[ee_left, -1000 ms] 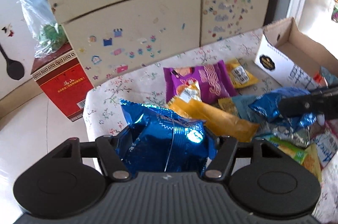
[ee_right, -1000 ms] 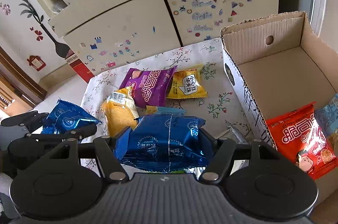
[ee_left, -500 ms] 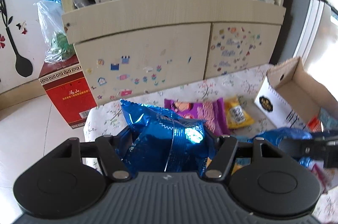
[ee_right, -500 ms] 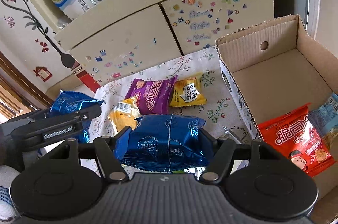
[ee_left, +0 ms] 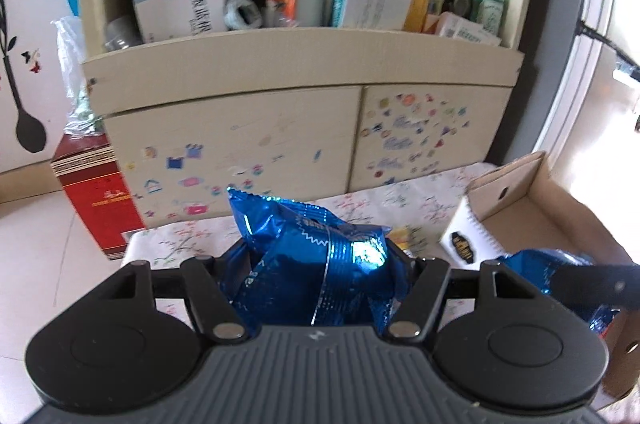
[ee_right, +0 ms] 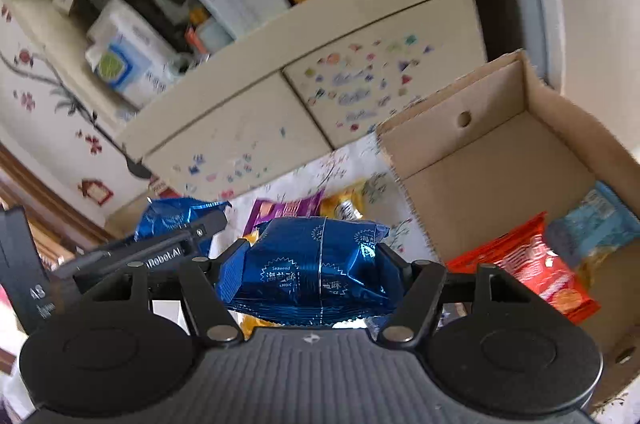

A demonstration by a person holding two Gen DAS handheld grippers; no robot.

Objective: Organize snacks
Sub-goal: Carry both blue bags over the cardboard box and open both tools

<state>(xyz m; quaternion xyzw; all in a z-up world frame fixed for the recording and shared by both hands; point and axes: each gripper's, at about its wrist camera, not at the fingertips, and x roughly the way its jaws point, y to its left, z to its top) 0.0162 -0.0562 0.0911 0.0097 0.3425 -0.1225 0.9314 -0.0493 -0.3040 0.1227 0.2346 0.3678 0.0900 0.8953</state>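
Both grippers raised, right gripper [ee_right: 316, 264] clamps "Seaweed" blue packet [ee_right: 316, 272]

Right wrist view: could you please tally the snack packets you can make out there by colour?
Dark blue: 2 (centre blue packet, left blue packet)
Yellow: 2 (upper yellow packet, lower yellow packet)
Purple packet: 1
Red packet: 1
Light blue packet: 1
Total: 7
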